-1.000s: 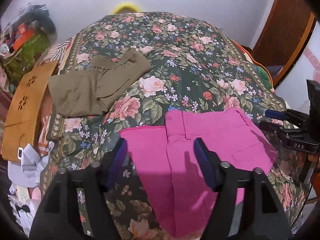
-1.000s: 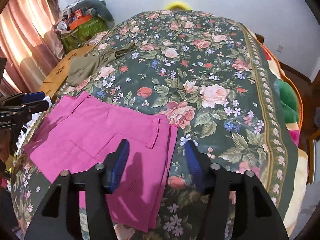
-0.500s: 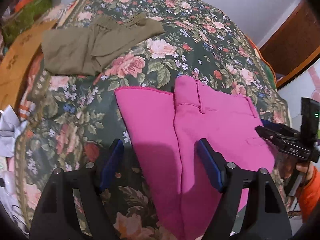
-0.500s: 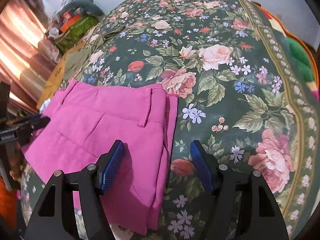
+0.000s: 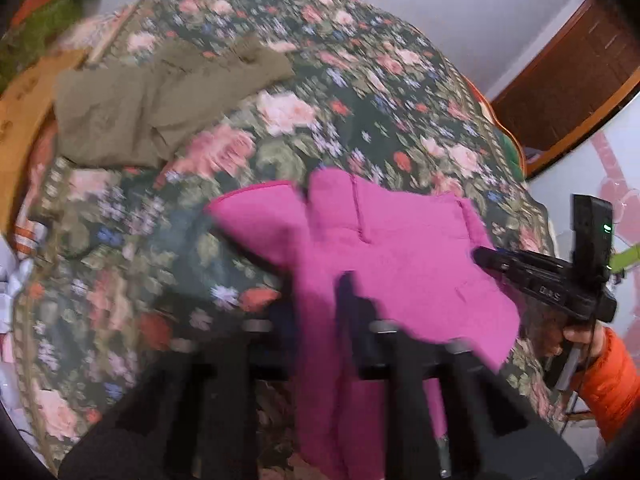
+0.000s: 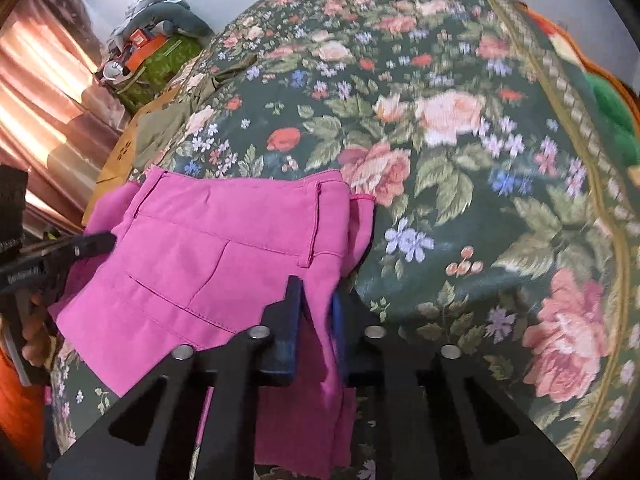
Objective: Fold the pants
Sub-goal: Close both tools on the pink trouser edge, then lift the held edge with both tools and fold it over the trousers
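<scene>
Pink pants point(image 6: 224, 256) lie folded at the near edge of a floral bedspread point(image 6: 460, 128), waistband toward the far side, legs hanging off the near edge. The right gripper point(image 6: 316, 320) has its fingers closed on the pants' right edge; the left gripper point(image 5: 316, 320), blurred, appears clamped on the left edge. The cloth's long axis runs near to far between both. Olive pants point(image 5: 152, 112) lie far left

Probably a home bedroom: floral bedspread point(image 6: 460, 160), curtains point(image 6: 44, 92), and a blurry wooden door point(image 5: 568, 92).
</scene>
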Demonstrator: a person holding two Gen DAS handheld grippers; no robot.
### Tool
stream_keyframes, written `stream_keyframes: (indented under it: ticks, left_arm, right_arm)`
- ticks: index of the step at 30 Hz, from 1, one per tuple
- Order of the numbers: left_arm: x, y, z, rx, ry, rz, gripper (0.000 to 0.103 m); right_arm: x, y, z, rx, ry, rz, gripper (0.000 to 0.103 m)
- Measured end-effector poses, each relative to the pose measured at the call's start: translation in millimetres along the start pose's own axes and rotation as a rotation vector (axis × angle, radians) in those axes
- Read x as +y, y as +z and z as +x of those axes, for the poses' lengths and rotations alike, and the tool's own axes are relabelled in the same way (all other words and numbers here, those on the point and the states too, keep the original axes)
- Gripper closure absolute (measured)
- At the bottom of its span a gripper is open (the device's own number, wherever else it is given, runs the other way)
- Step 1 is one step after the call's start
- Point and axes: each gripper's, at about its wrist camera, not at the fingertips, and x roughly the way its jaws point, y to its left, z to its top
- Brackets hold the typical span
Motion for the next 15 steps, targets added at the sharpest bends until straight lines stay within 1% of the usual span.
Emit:
stream_keyframes:
  ticks: [2, 3, 6, 10, 15]
  left_arm:
    - [1, 2, -5, -0.013, -0.008, -0.004, 0.093]
    - [1, 3, -8, -0.022, 0.002, 0.0, 0.094]
    - [-4, 5, -19, -0.058, 0.045, 0.036, 0.094]
    - [-7, 13, -42, -0.119, 0.078, 0.065, 0.094]
    - [0, 29, -71, -0.195, 0.117, 0.074, 0.094]
  right_arm:
    - [6, 2, -4, -0.019, -0.024, -0.034, 0.093]
    - [10, 3, -7, -0.037, -0.033, -0.051, 0.093]
    - [19, 10, -17, -0.072, -0.028, -0.072, 0.093]
    - [35, 25, -32, -0.124, -0.029, -0.111, 0.094]
    - [61, 47, -49, -0.19, -0.025, -0.154, 0.094]
